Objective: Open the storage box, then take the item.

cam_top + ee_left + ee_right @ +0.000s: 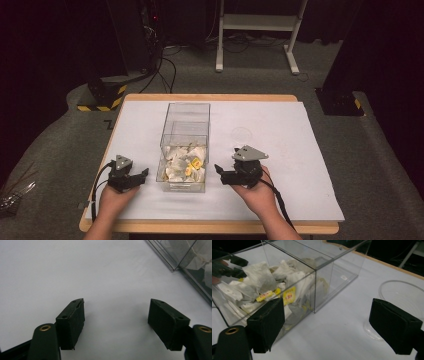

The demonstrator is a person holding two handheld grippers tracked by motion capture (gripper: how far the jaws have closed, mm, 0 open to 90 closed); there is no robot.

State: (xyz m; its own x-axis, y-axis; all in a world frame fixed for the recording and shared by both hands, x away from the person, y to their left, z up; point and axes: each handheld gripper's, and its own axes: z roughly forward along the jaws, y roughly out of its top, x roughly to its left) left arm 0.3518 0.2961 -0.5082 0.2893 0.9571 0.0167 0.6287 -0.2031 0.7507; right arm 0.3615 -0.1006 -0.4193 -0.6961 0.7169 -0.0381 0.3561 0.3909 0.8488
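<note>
Both hands hold grippers, left gripper [140, 176] and right gripper [220, 172], jaws spread, empty, flanking the clear box [184, 145]; its tea bags [185, 162] look light, soft, best pinched by a corner.

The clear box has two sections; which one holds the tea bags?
The near section, closest to the person, between the two tongs, holds the tea bags. The far section looks empty.

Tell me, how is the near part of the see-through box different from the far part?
The near compartment of the clear plastic box is piled with white paper tea bags with yellow tags, while the far compartment looks empty. The near compartment sits between the two black grippers, left gripper and right gripper; the far compartment lies beyond them. Both have clear walls and open tops.
</note>
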